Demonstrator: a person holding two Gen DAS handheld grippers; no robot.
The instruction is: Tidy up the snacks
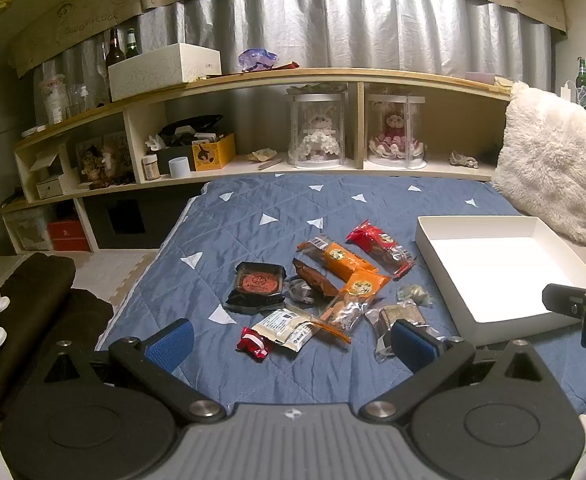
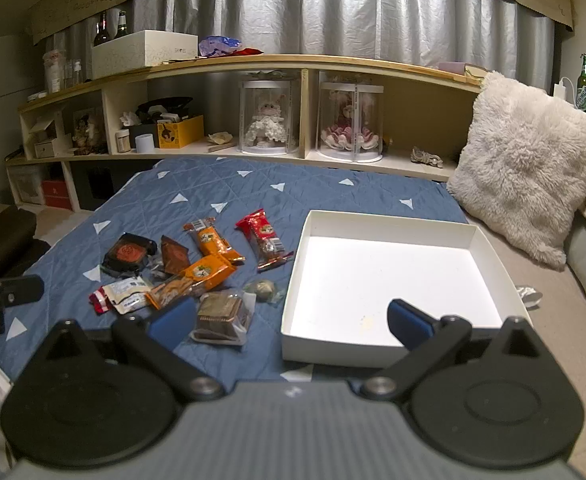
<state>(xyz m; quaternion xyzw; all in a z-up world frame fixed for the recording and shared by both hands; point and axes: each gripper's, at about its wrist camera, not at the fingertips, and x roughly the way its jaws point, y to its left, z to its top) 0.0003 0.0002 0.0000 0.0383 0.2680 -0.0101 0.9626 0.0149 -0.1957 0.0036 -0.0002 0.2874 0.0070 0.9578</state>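
Left wrist view showed the snacks [image 1: 325, 284] heaped on the quilt [image 1: 229, 240] beside the empty box [image 1: 489, 268]. Both the left gripper [image 1: 291, 342] and right gripper [image 2: 289, 322] stood apart, holding nothing. Sorting seemed unstarted; next, grasp one packet.

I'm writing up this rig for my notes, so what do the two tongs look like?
Both look identical: the left tongs and right tongs have matte black linkage arms with silver pivot bolts, round black housings and a ribbed grey body. The fingers carry textured blue pads. No cables or sleeves show.
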